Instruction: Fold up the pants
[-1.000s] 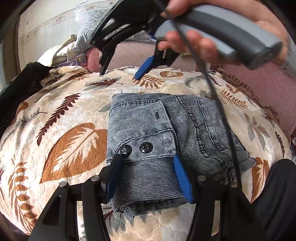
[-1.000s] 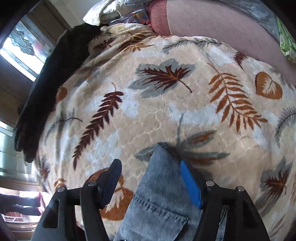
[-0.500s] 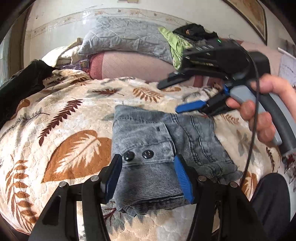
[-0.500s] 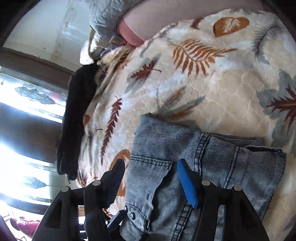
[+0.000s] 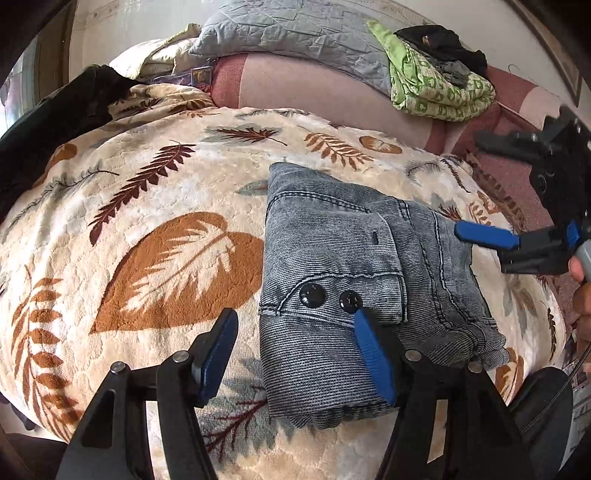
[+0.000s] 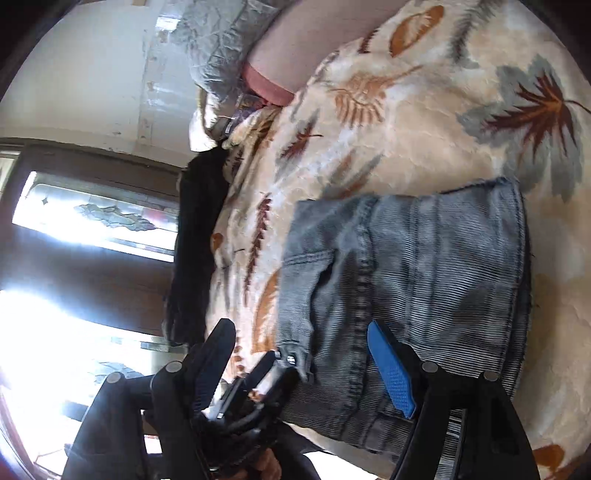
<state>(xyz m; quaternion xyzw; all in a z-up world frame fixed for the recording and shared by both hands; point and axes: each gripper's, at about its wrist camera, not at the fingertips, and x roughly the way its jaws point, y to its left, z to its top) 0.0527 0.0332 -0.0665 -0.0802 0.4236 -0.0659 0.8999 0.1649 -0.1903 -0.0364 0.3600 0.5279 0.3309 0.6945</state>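
The grey-blue denim pants [image 5: 343, 280] lie folded into a compact bundle on a leaf-patterned blanket [image 5: 147, 229], two dark snap buttons facing up. They also show in the right wrist view [image 6: 424, 280]. My left gripper [image 5: 295, 354] is open and empty, hovering over the bundle's near left edge, one finger above the denim and one above the blanket. My right gripper [image 6: 303, 365] is open and empty, tilted sideways above the bundle's right side; it shows in the left wrist view [image 5: 517, 206] at the right edge.
A pink cushion [image 5: 314, 85], a grey quilted pillow [image 5: 295, 29] and green patterned cloth [image 5: 436, 88] lie behind the blanket. A black garment [image 5: 48, 122] drapes at the far left. A window [image 6: 74, 236] glares in the right wrist view.
My right gripper swung from above the far side of the pants over to their right side and rolled sideways. My left gripper shifted left, off the centre of the bundle. The pants stayed put.
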